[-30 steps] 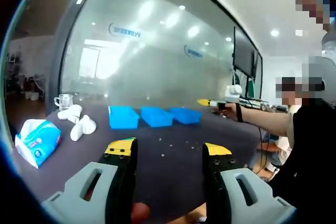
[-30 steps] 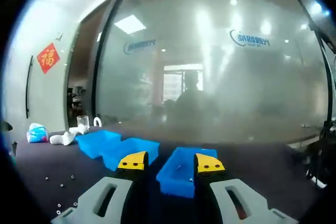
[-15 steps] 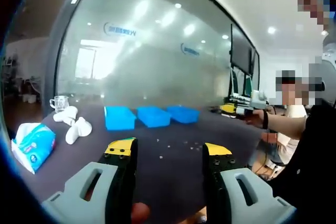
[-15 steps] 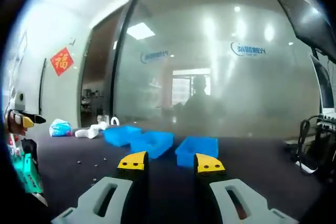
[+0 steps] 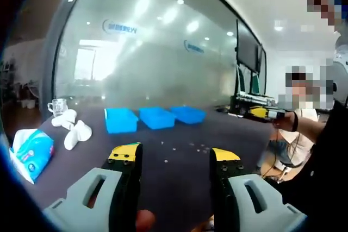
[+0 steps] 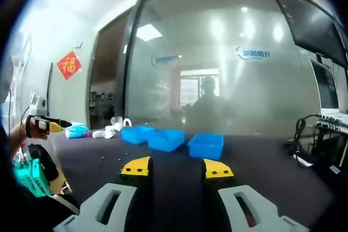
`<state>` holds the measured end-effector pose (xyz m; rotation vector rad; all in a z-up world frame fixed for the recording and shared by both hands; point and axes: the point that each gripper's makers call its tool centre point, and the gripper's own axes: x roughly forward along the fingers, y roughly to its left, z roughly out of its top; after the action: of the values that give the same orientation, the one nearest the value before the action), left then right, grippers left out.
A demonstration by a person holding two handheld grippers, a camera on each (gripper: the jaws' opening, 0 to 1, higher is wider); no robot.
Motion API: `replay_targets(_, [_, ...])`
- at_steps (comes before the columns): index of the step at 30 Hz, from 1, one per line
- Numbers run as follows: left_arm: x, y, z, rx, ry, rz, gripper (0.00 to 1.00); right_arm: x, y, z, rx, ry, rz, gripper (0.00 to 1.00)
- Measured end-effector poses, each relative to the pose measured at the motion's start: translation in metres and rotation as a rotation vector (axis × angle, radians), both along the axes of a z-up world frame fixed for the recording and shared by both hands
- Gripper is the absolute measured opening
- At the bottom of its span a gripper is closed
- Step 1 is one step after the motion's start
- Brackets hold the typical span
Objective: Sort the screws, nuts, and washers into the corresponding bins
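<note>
Three blue bins [image 5: 120, 119] [image 5: 156, 117] [image 5: 187, 114] stand in a row at the far side of the dark table [image 5: 179, 172]. Small screws, nuts and washers [image 5: 182, 146] lie scattered in front of them. My left gripper [image 5: 174, 155] hovers open over the near table edge, holding nothing. In the left gripper view my right gripper [image 5: 262, 112] is held off to the right, away from the bins. The right gripper view has the right gripper [image 6: 176, 168] open and empty, with the bins [image 6: 137, 133] [image 6: 167, 139] [image 6: 206, 145] well ahead, loose hardware [image 6: 117, 156] on the table and the left gripper [image 6: 48, 125] at far left.
A tissue pack [image 5: 30, 153], white lumpy objects [image 5: 76, 131] and a glass mug [image 5: 58, 107] sit at the table's left end. A person [image 5: 321, 150] is at the right. Cables and equipment [image 6: 326, 129] line the table's right side. A frosted glass wall [image 6: 228, 80] runs behind.
The right gripper has drawn back from above the bins, which now look smaller and farther in its view. In the left gripper view it has swung rightward. The left gripper has barely moved.
</note>
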<state>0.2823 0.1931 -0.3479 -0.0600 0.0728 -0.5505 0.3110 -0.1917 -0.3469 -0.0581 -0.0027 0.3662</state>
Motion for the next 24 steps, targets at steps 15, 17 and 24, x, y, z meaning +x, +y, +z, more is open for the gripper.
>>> replay_targets(15, [-0.006, 0.007, -0.004, 0.035, 0.009, 0.026, 0.48, -0.013, 0.004, -0.008, -0.053, 0.008, 0.042, 0.32])
replay_targets(17, [-0.006, 0.007, -0.003, 0.038, 0.007, 0.027, 0.48, -0.014, 0.007, -0.007, -0.052, 0.001, 0.064, 0.32])
replay_targets(24, [-0.006, 0.004, 0.001, 0.030, -0.001, 0.021, 0.48, -0.018, 0.023, -0.018, -0.098, 0.068, 0.202, 0.33])
